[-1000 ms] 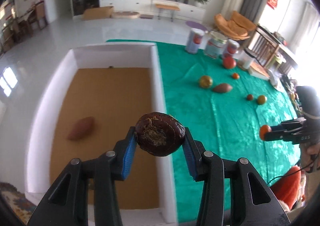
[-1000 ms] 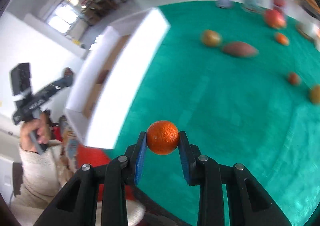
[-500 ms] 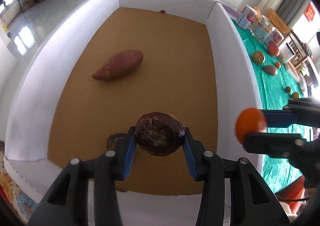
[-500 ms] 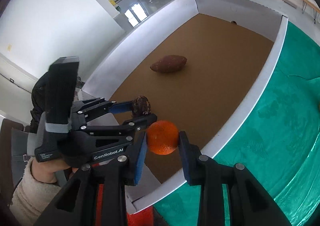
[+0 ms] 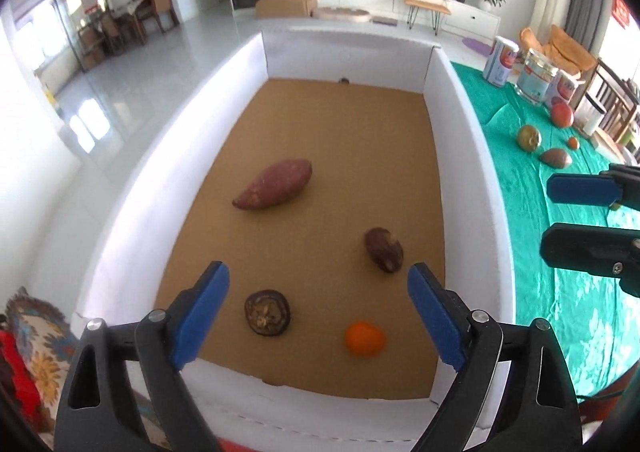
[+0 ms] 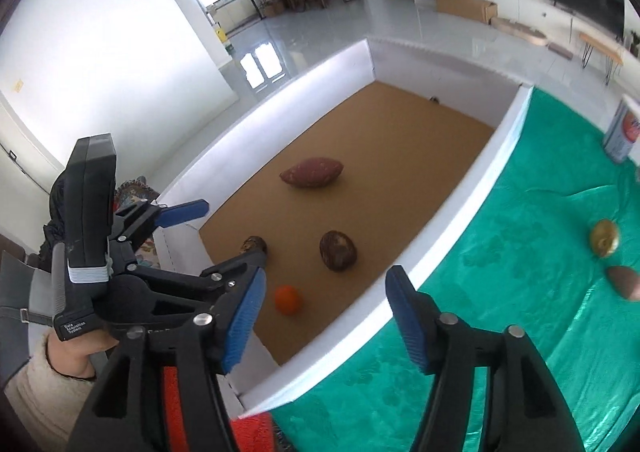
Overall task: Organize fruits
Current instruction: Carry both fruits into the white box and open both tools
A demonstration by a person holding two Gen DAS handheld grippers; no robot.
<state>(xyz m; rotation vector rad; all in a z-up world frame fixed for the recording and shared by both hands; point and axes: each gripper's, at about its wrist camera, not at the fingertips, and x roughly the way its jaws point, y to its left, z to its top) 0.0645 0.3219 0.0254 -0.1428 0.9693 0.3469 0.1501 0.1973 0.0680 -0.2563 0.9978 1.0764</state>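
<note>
A white-walled box with a brown cardboard floor holds a sweet potato, a dark oval fruit, a dark round fruit and an orange. My left gripper is open and empty above the box's near end. My right gripper is open and empty over the box's right wall; its fingers show at the right of the left wrist view. In the right wrist view the orange, oval fruit and sweet potato show.
On the green cloth to the right lie a greenish-brown fruit, a brown fruit, a red fruit and a small orange one. Cans and a jar stand at the cloth's far end.
Both grippers have opened. The dark round fruit and the orange have dropped from the jaws and now lie on the box floor. Both grippers have pulled back a little.
</note>
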